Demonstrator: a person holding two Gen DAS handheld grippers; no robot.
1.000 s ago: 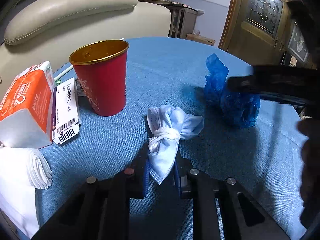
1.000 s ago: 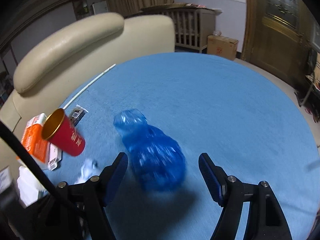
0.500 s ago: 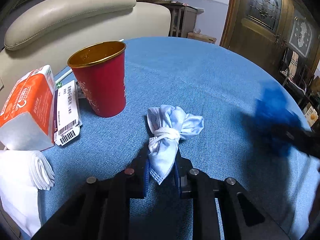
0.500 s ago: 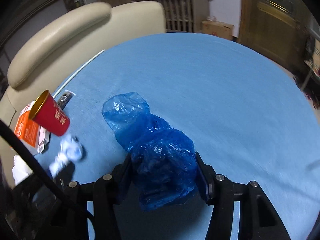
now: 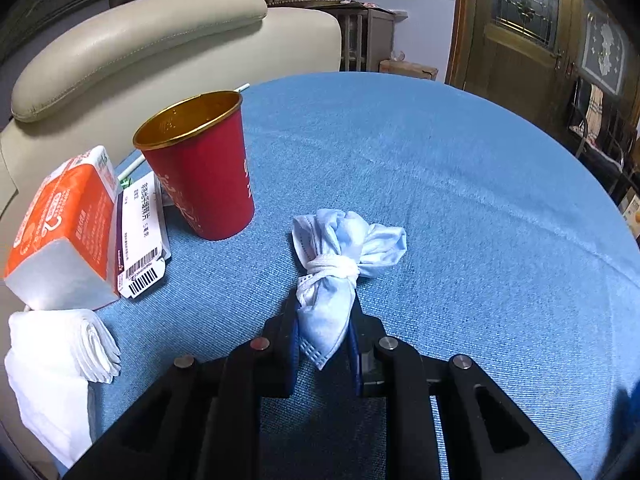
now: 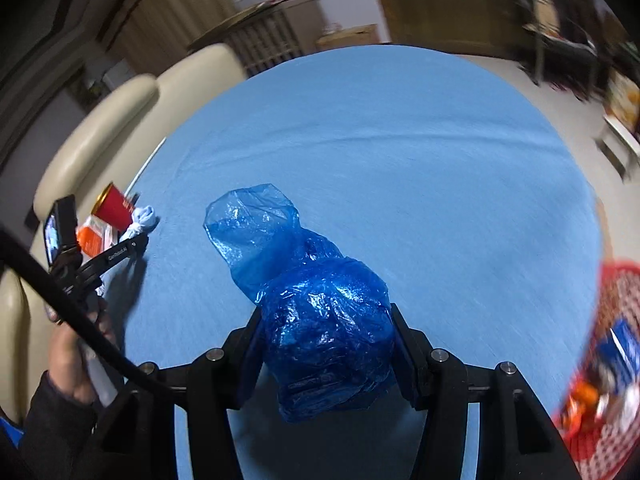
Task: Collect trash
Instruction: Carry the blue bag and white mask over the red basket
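Right hand-held gripper (image 6: 326, 344) is squeezing blue plastic bag (image 6: 316, 316) above desk (image 6: 400, 140) | left hand-held gripper (image 5: 323, 336) is pinching knotted face mask (image 5: 336, 256) | risk: slippery bag is possibly sliding out before red basket (image 6: 600, 360) on its right.

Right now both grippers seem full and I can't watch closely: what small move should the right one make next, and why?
Probably carry the blue plastic bag rightward over the red basket and release it there. The right gripper is already clamped on the bag, which hangs above the blue table, and the basket at the right edge already holds other trash.
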